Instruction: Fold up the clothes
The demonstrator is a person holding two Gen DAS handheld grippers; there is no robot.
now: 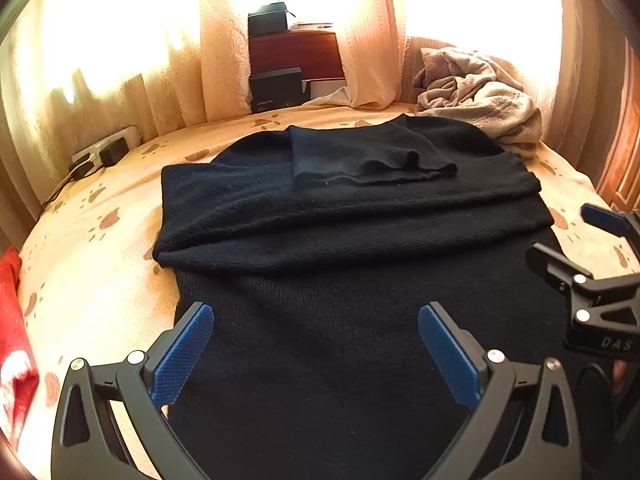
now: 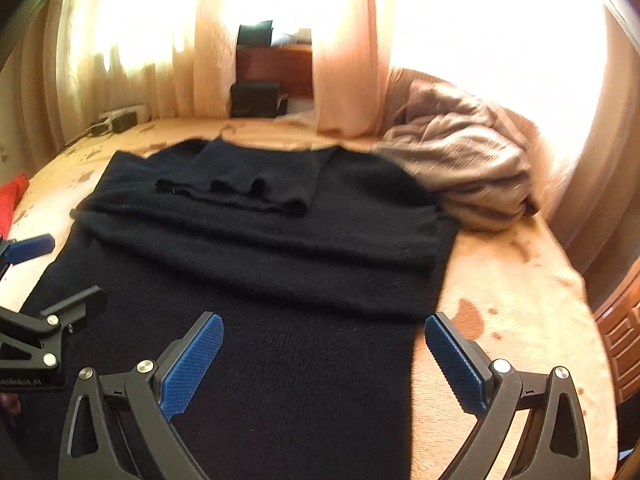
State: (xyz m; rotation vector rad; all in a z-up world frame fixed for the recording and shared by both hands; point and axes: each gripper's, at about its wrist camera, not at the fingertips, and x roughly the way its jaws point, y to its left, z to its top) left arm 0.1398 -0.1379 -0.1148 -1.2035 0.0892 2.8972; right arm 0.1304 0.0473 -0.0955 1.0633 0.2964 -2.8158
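Over the near hem of the black knitted sweater (image 1: 340, 240), we hold our left gripper (image 1: 316, 354) and right gripper (image 2: 322, 364) with jaws spread wide and pinching nothing, apparently ready to take that hem at 2 points. The sweater lies flat on the paw-print bedspread (image 2: 500, 320), both sleeves already crossed over its chest, so lifting the hem toward the collar looks like the remaining fold. A crumpled beige garment (image 1: 476, 92) waits beyond it, likely next.
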